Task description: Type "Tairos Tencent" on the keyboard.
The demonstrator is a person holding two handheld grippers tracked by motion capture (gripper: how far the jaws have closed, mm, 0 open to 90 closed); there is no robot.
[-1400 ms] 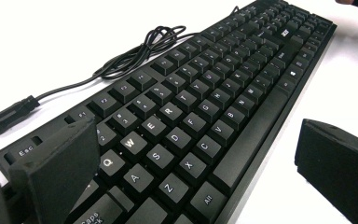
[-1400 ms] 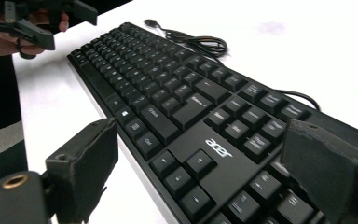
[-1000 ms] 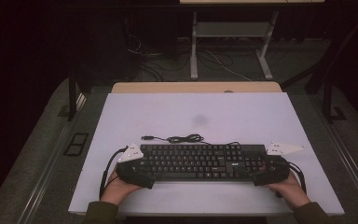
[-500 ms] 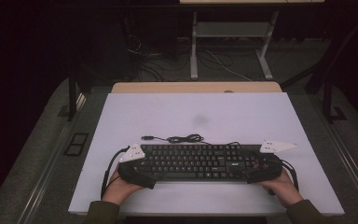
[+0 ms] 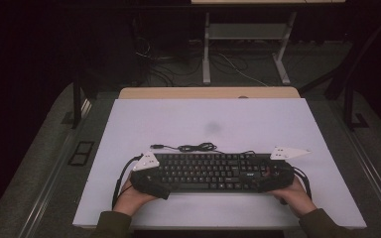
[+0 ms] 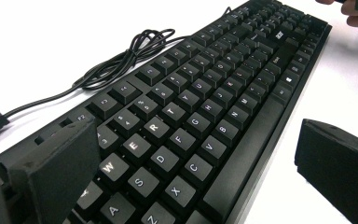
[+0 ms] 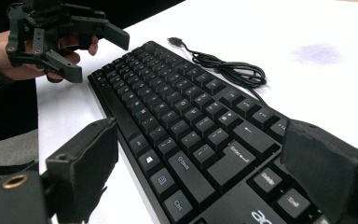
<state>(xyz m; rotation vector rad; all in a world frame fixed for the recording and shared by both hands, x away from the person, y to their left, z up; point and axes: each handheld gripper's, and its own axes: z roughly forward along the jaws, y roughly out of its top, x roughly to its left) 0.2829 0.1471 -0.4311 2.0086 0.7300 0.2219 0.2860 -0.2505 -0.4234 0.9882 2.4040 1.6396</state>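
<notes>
Both grippers, left gripper (image 5: 151, 179) and right gripper (image 5: 273, 177), gape wide astride one black keyboard (image 5: 211, 171) (ends between jaws, ungripped), lying nine-to-three near the worktop's (image 5: 228, 124) six o'clock edge; cable (image 5: 193, 147) toward twelve.

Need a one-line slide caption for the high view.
Two open hand-held grippers, left and right, straddle the ends of a black keyboard on a white table, its cable coiled behind.

The worktop (image 5: 178, 124) was white and flat. A black keyboard (image 5: 213, 171) lay on it, near the front edge. The keyboard's black cord (image 5: 193, 147) lay in loops on the worktop just behind it. A faint grey spot (image 5: 213, 127) marked the middle.
</notes>
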